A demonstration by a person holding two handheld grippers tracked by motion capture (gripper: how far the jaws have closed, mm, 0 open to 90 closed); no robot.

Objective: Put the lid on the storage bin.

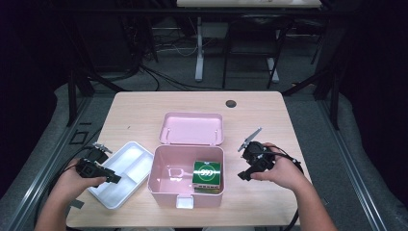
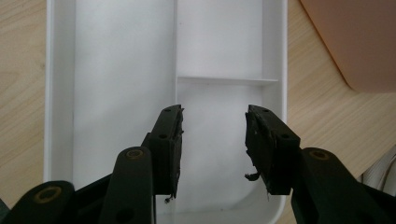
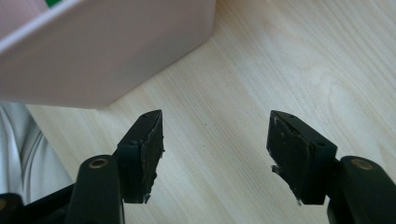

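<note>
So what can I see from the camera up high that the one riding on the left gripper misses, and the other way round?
From the high view alone: the open pink box with its lid back, a green carton inside it, and the right gripper beside it, jaws open.

From the left gripper view alone: a close look at the left gripper, jaws open with nothing between them, over the small near compartment of the white divided tray.

Both share the tray, the box's pink wall and the wooden table.
</note>
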